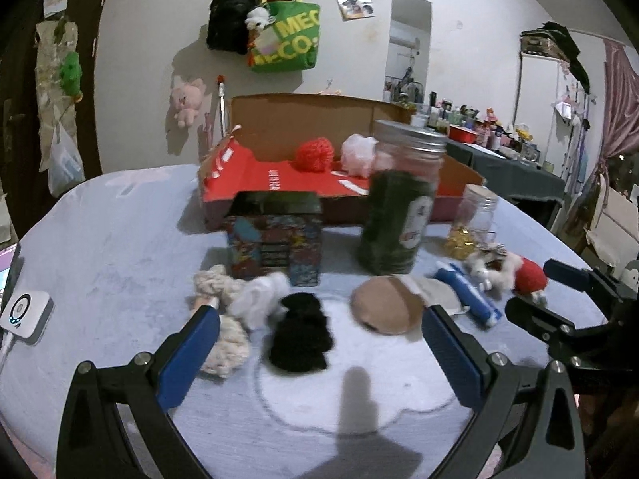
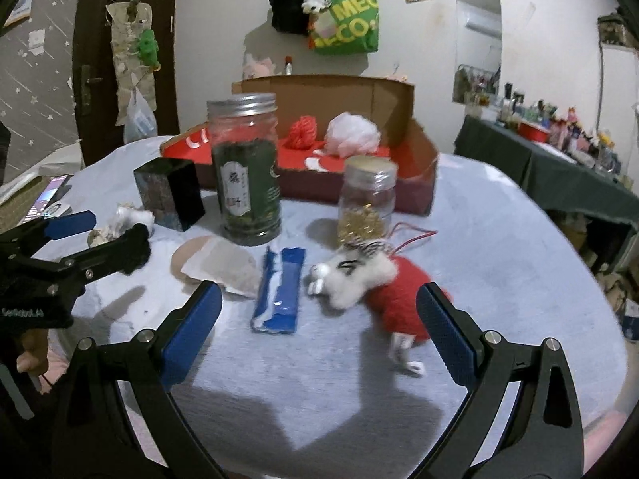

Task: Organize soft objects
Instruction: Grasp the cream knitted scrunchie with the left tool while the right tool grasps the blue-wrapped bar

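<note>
On the left, our left gripper (image 1: 319, 319) hangs wide open over the black fuzzy scrunchie (image 1: 300, 337), which lies between the fingers, nearer the left pad, long axis running away from us toward the patterned tin (image 1: 275, 239). Right of it, our right gripper (image 2: 319, 307) is also spread open, holding nothing, with the red-and-white plush toy (image 2: 371, 283) lying crosswise just ahead, red end touching the right pad; cardboard box (image 2: 419, 147) sits behind the jars

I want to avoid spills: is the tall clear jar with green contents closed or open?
Closed. The tall clear jar of green contents stands upright with its silver screw lid seated on top.
</note>
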### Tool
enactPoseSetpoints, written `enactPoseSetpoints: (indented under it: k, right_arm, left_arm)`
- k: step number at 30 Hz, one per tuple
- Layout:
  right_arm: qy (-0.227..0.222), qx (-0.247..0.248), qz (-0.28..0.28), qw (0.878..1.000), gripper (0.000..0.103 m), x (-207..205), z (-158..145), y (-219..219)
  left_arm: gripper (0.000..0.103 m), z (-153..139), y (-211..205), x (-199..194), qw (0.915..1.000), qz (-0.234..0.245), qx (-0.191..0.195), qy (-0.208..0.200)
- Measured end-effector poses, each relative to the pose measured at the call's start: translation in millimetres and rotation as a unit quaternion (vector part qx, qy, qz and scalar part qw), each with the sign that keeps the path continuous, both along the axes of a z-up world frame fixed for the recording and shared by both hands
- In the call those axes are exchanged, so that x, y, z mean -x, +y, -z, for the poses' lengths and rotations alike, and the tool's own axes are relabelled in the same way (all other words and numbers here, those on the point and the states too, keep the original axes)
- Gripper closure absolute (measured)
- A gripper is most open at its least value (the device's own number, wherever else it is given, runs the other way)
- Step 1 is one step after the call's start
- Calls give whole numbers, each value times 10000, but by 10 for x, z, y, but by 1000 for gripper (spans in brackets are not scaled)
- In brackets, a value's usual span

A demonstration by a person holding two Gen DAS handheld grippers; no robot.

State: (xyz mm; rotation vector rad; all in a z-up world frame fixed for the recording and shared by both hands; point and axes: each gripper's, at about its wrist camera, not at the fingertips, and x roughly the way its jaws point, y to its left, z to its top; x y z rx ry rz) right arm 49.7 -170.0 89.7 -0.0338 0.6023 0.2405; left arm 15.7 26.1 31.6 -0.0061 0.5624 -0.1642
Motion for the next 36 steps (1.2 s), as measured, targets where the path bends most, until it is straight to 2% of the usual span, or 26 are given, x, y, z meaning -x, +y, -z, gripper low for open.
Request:
enactPoseSetpoints:
  k: [5, 12, 14, 18, 21, 23, 24, 25, 26, 27, 30, 36]
  right_arm:
    - [231, -256, -163, 9993, 4, -89, 68, 88]
    - [346, -300, -249, 9986, 5, -149, 126, 197]
    - [354, -338, -266, 9984, 9, -159, 130, 203]
    - [436, -438, -322, 9976, 28, -183, 140, 201]
    - [482, -452, -349, 9972, 36, -197, 157, 212]
    - [539, -447, -358, 9969, 45, -221, 181, 218]
    - [589, -472, -379, 9964, 55, -239, 199, 214]
    - [680, -530, -424, 9954, 64, -272, 228, 206]
    - [720, -541, -414, 9951, 67, -288, 248, 199]
    - [708, -530, -394, 9953, 79, -289, 254, 187]
    - [729, -796, -433, 9932, 80, -274, 198, 88]
    - [452, -676, -452, 9957, 81, -197, -53, 7]
  left_arm:
    - [0, -4, 202, -53, 9998, -166, -65, 66]
    - [1, -11, 475, -121, 9991, -343, -179, 178]
    - [4, -1, 534, -142, 9990, -329, -155, 241]
    - [11, 45, 580, -180, 9988, -264, -171, 367]
    - [15, 96, 585, -207, 9985, -201, -207, 472]
    - [25, 118, 598, -253, 9983, -162, -188, 532]
    - [34, 134, 603, -274, 9981, -118, -160, 582]
    - [54, 163, 610, -302, 9978, -41, -103, 656]
    - [75, 192, 621, -332, 9970, 41, -31, 769]
    - [76, 208, 633, -353, 9964, 38, 10, 851]
    - [76, 166, 659, -325, 9966, 51, 60, 822]
    - [77, -69, 617, -204, 9979, 129, -68, 628]
